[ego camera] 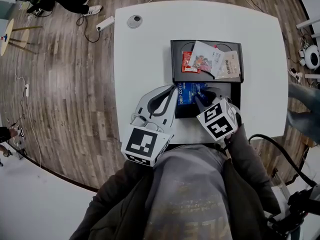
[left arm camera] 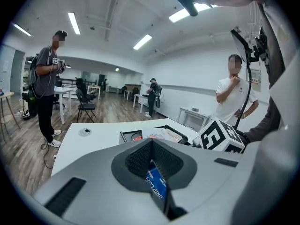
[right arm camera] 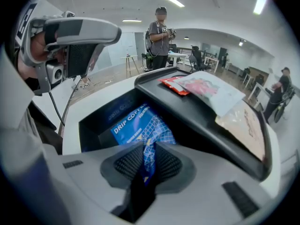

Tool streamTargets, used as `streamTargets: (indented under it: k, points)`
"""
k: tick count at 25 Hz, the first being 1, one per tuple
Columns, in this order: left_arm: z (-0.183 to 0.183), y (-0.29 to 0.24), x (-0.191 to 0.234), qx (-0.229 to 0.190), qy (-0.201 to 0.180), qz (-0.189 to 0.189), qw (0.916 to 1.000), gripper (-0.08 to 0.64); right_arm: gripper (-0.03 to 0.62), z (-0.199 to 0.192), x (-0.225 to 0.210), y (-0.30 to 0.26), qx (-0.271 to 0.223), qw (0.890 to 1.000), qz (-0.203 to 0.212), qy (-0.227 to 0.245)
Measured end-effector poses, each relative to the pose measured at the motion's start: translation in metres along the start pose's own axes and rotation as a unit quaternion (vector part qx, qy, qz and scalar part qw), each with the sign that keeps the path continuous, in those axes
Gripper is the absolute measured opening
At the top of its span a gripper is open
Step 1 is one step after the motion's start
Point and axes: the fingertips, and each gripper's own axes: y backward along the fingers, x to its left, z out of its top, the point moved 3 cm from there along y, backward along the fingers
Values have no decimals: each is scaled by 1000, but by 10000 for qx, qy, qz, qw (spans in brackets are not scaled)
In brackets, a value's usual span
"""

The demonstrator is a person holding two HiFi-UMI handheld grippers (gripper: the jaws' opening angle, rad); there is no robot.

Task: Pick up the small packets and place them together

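Note:
A blue drip coffee packet [ego camera: 189, 93] lies in the near compartment of a black tray [ego camera: 175, 59] on the white table. My left gripper [ego camera: 175, 91] is shut on the packet's left edge, and the blue packet [left arm camera: 157, 186] shows pinched between the jaws of the left gripper [left arm camera: 152, 146]. My right gripper [ego camera: 198, 99] comes steeply down from the right, and the right gripper [right arm camera: 146, 146] is shut on a crumpled corner of the blue packet [right arm camera: 136, 125]. In the far compartment a red packet [ego camera: 188, 62], a white packet [ego camera: 206, 56] and a beige packet [ego camera: 231, 66] overlap.
A round grey cap [ego camera: 134, 21] is set in the table's far left part. A power strip [ego camera: 105, 23] lies on the wooden floor beyond. People stand around the room [left arm camera: 47, 88] [left arm camera: 232, 97]. The tray's dividing wall [right arm camera: 197, 121] rises just past the blue packet.

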Motion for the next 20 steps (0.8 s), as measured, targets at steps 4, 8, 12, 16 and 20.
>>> streamTargets:
  k: [4, 8, 12, 16, 20]
  points:
    - [-1, 3, -1, -12, 6, 20, 10000, 0, 68, 1, 0, 1, -31, 9997, 169, -148]
    - [1, 7, -1, -49, -3, 48, 10000, 0, 64, 5, 4, 12, -75, 9997, 205, -137]
    - [5, 14, -5, -142, -48, 32, 9999, 0, 64, 16, 13, 31, -268, 9995, 160, -91]
    - [4, 19, -12, -187, -77, -30, 9998, 0, 64, 9, 17, 37, -224, 9996, 125, -89]
    - [8, 21, -16, -280, -114, -76, 9995, 0, 64, 13, 20, 54, -349, 9993, 64, -108]
